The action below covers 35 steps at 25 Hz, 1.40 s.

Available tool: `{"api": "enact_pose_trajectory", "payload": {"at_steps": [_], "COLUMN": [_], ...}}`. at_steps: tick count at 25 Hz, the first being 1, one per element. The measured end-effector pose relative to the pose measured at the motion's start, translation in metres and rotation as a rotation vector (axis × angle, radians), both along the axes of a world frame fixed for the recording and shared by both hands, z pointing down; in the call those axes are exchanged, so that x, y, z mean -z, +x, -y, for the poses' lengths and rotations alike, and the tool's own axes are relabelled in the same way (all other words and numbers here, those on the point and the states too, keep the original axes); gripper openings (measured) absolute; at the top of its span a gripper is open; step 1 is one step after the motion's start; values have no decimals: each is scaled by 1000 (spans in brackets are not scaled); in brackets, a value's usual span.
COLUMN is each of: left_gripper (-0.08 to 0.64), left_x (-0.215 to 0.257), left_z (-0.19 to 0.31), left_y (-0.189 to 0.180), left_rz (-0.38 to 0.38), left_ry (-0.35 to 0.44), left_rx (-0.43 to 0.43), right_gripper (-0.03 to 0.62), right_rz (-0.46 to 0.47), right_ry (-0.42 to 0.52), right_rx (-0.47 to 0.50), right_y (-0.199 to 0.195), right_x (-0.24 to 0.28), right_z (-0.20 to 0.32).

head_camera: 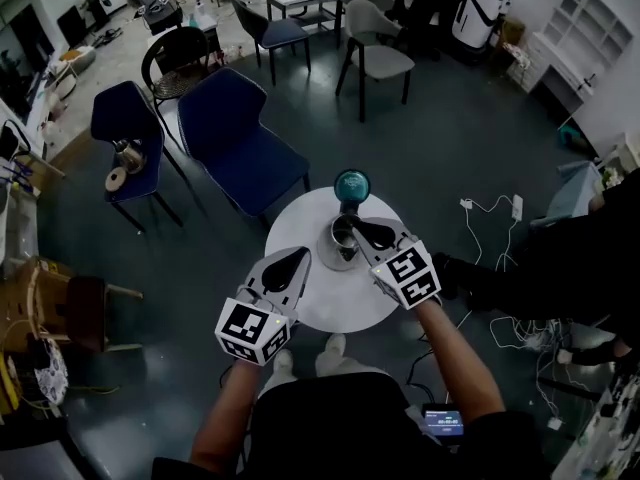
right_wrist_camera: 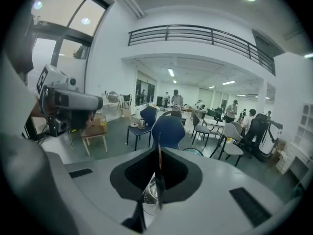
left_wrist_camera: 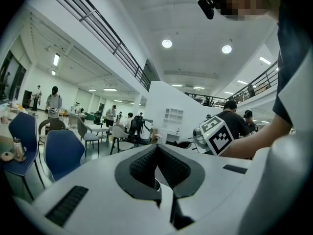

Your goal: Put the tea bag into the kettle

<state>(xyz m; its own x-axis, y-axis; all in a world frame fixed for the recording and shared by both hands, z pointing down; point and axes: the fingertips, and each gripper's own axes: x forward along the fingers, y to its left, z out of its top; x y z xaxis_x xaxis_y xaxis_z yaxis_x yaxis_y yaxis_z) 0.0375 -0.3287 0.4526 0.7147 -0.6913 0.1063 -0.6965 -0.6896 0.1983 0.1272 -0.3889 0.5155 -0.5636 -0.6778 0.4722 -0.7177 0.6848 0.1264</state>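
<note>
My right gripper (head_camera: 366,234) pinches the thin tea bag (right_wrist_camera: 158,176) just above the kettle (head_camera: 340,244). My left gripper (head_camera: 289,265) hangs near left of it, pressed together, empty.

The kettle (head_camera: 343,240) stands on the table's (head_camera: 330,313) far half, a round object (head_camera: 351,184) just behind it. My right gripper (head_camera: 362,234), tea bag (right_wrist_camera: 158,173) between its jaws, hangs over the kettle — my left gripper (head_camera: 298,258) over the table's near-left edge.
</note>
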Motion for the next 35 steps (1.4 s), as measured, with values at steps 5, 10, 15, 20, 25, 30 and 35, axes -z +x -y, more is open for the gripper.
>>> {"api": "enact_pose_trajectory", "payload": {"at_steps": [5, 10, 15, 20, 25, 30, 35], "left_gripper": [15, 15, 15, 15, 15, 15, 15], "left_x": [-11, -17, -19, -21, -25, -23, -26], "left_z": [9, 17, 21, 25, 27, 32, 32], "left_y": [-3, -2, -1, 0, 2, 5, -3], "left_rz": [8, 9, 16, 16, 19, 17, 15], "left_ry": [-20, -26, -31, -45, -48, -51, -55], "left_rx": [49, 82, 95, 102, 108, 112, 120], "right_gripper": [34, 34, 34, 34, 34, 34, 34], "right_rz": [-114, -191, -282, -407, -471, -509, -545], "right_ry": [-50, -98, -138, -175, -203, -221, -231], "right_rx": [63, 95, 136, 175, 208, 228, 242], "right_y": [0, 2, -1, -1, 1, 0, -6], "right_x": [-32, -64, -95, -124, -151, -163, -177], "right_z": [17, 36, 48, 54, 54, 57, 57]}}
